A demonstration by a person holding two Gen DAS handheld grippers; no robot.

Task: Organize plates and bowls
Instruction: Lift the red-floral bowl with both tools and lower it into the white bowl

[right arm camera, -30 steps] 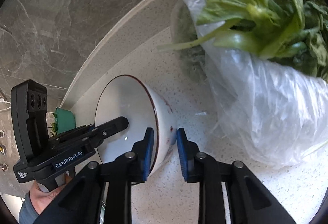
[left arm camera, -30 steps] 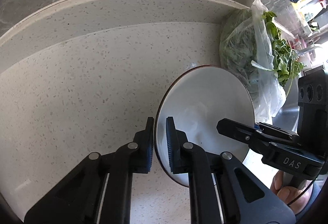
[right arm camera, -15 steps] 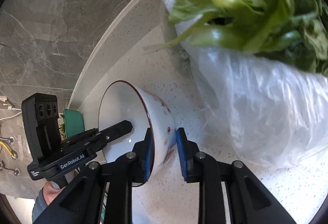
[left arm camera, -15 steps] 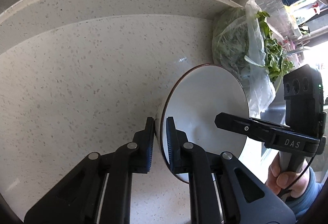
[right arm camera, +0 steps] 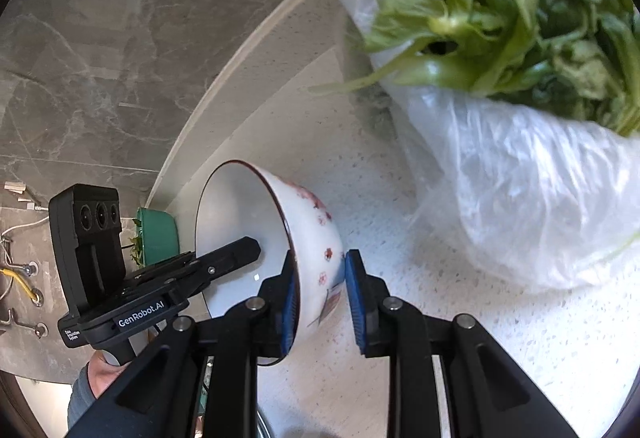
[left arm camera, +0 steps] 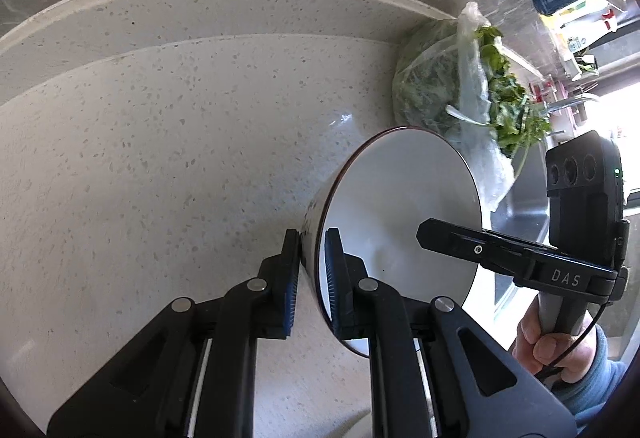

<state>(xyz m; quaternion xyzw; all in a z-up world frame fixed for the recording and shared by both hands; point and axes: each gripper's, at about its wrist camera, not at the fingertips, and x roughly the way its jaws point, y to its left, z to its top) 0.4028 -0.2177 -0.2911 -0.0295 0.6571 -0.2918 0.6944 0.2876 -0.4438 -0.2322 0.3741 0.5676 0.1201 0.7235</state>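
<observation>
A white bowl (left arm camera: 400, 205) with a dark rim and red flower marks on its outside (right arm camera: 316, 234) is held tilted above the speckled counter (left arm camera: 160, 157). My left gripper (left arm camera: 311, 274) is shut on the bowl's near rim, one finger inside and one outside. My right gripper (right arm camera: 318, 290) has widened around the opposite rim: its left pad touches the inside, its right pad stands slightly off the outer wall. Each gripper also shows in the other's view, the right one (left arm camera: 424, 234) and the left one (right arm camera: 252, 250), with one finger reaching into the bowl.
A plastic bag of leafy greens (right arm camera: 500, 85) lies on the counter to the right, close to the bowl; it also shows in the left wrist view (left arm camera: 460, 89). A green container (right arm camera: 158, 234) sits at the far left. The grey marble wall (right arm camera: 100, 37) rises behind a low counter ledge. A steel sink (left arm camera: 524, 193) lies beyond the bag.
The bowl has tipped further onto its side, showing more of its outer wall. My right gripper's jaws have opened wider around the rim. The left gripper's hold is unchanged.
</observation>
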